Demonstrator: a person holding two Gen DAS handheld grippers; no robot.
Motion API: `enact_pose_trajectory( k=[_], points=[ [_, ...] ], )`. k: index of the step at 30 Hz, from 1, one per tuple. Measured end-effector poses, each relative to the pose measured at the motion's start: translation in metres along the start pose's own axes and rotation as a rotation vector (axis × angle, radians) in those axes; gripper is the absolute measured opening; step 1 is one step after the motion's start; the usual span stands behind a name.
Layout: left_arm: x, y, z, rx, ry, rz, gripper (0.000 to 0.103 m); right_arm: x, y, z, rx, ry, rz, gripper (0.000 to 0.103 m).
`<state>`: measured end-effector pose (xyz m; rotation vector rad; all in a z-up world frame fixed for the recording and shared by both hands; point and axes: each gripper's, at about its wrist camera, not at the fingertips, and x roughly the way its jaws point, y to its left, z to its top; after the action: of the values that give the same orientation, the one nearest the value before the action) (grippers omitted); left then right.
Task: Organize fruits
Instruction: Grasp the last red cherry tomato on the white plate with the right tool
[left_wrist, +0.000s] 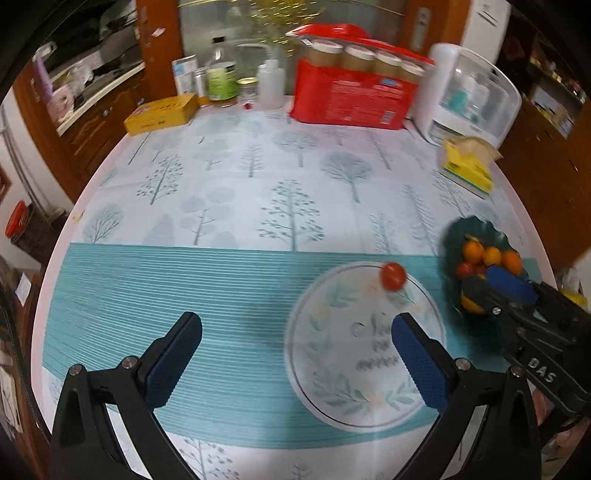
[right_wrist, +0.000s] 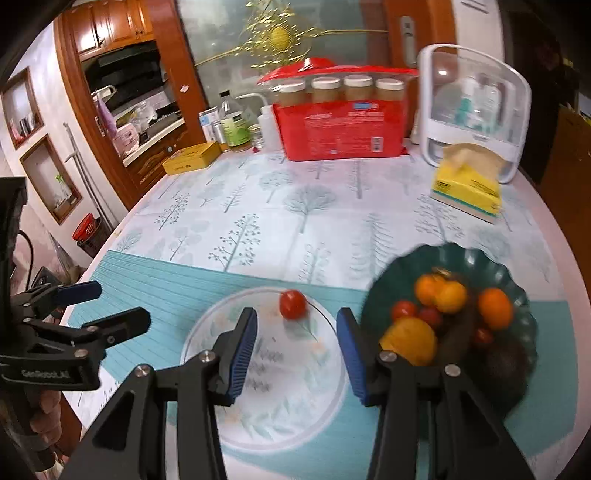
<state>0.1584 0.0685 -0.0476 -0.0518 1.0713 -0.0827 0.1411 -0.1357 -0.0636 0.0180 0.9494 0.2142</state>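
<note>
Right wrist view is showing me one small red tomato (right_wrist: 292, 304) lying on the far part of the white plate (right_wrist: 207, 417), alone, while the other fruits are sitting in the dark green bowl (right_wrist: 517, 295) just beside the plate. I am judging the tomato as light, round, smooth and soft-skinned, so it may be rolling or slipping; I would be taking it across its widest middle with gentle pressure. My right gripper (right_wrist: 297, 356) is hovering over the plate with its fingers apart and holding nothing. My left gripper (left_wrist: 295, 363) is also standing apart and empty, over the teal mat (left_wrist: 147, 280).
</note>
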Motion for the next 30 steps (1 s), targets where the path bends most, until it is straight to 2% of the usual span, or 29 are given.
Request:
enact_pose_trajectory(
  k=[6, 13, 17, 22, 30],
  points=[
    [0.033, 0.018, 0.004, -0.033, 0.045, 0.016, 0.102, 0.055, 0.006, 0.005, 0.006, 0.083, 0.011, 0.045],
    [0.067, 0.024, 0.005, -0.018, 0.093, 0.021, 0.102, 0.105, 0.002, 0.001, 0.039, 0.166, -0.011, 0.045],
    [0.083, 0.025, 0.006, -0.015, 0.119, 0.017, 0.102, 0.120, 0.000, -0.002, 0.045, 0.184, -0.019, 0.045],
    [0.098, 0.025, 0.008, -0.017, 0.150, -0.013, 0.102, 0.130, -0.001, -0.004, 0.046, 0.198, -0.033, 0.033],
    [0.102, 0.014, 0.009, 0.015, 0.156, -0.031, 0.100, 0.131, -0.001, -0.006, 0.047, 0.189, -0.029, 0.031]
  ],
)
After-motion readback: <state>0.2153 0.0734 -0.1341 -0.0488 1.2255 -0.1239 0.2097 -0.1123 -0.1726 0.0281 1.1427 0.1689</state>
